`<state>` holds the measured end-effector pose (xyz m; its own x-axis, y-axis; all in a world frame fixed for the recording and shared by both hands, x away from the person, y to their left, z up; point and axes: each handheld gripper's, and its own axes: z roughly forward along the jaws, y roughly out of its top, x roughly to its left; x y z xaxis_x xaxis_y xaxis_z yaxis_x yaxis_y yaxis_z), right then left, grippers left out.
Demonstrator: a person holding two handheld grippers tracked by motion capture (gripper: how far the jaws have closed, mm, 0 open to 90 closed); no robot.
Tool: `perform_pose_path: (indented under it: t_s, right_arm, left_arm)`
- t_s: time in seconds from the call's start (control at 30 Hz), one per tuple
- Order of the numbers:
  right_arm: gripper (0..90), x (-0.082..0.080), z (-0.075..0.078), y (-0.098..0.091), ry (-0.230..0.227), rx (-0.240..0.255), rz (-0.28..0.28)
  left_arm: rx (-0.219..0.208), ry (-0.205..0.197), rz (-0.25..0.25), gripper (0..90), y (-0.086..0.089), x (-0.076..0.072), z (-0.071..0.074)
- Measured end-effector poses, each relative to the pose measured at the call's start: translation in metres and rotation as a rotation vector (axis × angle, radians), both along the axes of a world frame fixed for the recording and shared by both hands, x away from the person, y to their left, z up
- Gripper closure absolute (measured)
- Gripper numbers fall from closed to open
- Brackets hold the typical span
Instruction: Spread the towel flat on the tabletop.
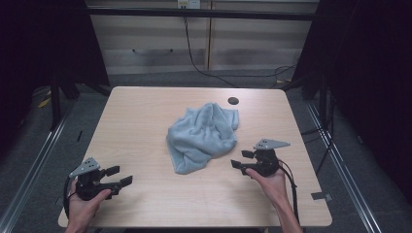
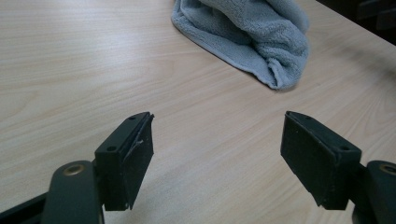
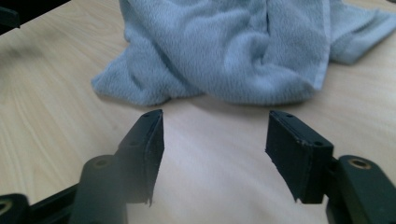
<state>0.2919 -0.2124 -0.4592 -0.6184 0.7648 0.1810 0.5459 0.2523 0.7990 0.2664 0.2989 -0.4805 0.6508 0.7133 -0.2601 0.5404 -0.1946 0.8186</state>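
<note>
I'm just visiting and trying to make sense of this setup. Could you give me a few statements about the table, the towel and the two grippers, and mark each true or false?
1. The towel lies crumpled on the table. True.
2. The left gripper is clamped on the towel. False: its jaws stand open over bare wood, away from the towel.
3. The right gripper is open and holds nothing. True.
4. The towel is red. False: it is light blue-grey.
5. The right gripper is closer to the towel than the left gripper. True.
6. The towel hangs over the table's edge. False: it lies wholly on the tabletop, near the middle.
</note>
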Motion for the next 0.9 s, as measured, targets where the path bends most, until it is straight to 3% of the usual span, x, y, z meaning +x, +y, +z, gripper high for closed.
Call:
perform_pose_path:
  t_s: [0.03, 0.07, 0.2, 0.47, 0.53, 0.67, 0.73, 0.9]
  right_arm:
    - [36.7, 0.0, 0.0, 0.0, 0.0, 0.0, 0.0]
    - [37.1, 0.011, 0.003, 0.006, -0.005, -0.008, 0.01]
    - [41.1, 0.031, 0.009, 0.02, 0.007, -0.014, 0.053]
    - [44.3, 0.059, 0.015, 0.036, 0.027, -0.029, 0.086]
    - [43.7, 0.073, 0.011, 0.041, 0.039, -0.043, 0.093]
    - [46.2, 0.084, 0.004, 0.05, 0.028, -0.058, 0.098]
    - [46.2, 0.086, 0.001, 0.053, 0.031, -0.067, 0.1]
    - [40.7, 0.099, -0.019, 0.059, 0.091, -0.054, 0.075]
  left_arm:
    - [0.0, 0.0, 0.0, 25.4, 0.0, 0.0, 0.0]
    - [0.001, 0.0, 0.0, 25.5, 0.0, 0.0, 0.0]
    - [-0.001, 0.003, -0.003, 26.0, 0.0, 0.0, 0.0]
    - [-0.01, 0.013, -0.001, 28.8, 0.001, 0.001, -0.001]
    - [-0.013, 0.018, 0.003, 29.1, 0.001, 0.002, -0.002]
    - [-0.016, 0.021, -0.001, 29.8, 0.0, 0.002, -0.002]
    - [-0.021, 0.024, -0.028, 32.0, 0.0, 0.001, -0.002]
    - [-0.017, 0.025, -0.048, 33.4, -0.003, 0.0, -0.003]
